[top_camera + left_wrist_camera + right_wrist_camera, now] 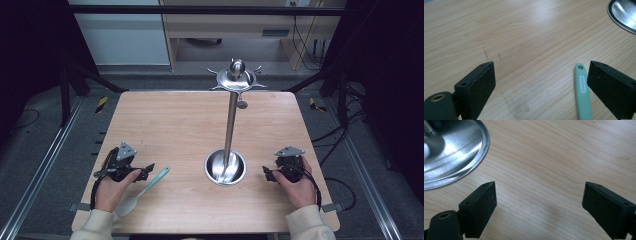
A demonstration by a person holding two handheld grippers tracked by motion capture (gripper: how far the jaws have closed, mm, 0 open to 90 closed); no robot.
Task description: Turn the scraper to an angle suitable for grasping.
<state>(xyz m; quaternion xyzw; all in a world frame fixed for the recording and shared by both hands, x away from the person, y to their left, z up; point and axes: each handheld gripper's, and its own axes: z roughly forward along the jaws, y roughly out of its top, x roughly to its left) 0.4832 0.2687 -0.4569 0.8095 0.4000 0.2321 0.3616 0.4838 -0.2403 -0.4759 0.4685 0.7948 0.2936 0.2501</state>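
While the mint-green spatula (145, 190) lies flat on the wooden tabletop (170, 120) near its front left edge, its handle end with the hanging hole rests just inside one black pad of our left claw (541, 75); that claw stands wide open, gripping nothing; our left hand (111, 192) sits just beside the spatula's pale blade; to the right rises a steel stand (229, 125) on a round base; beyond it, our right claw (539, 197) is open too, over bare wood.
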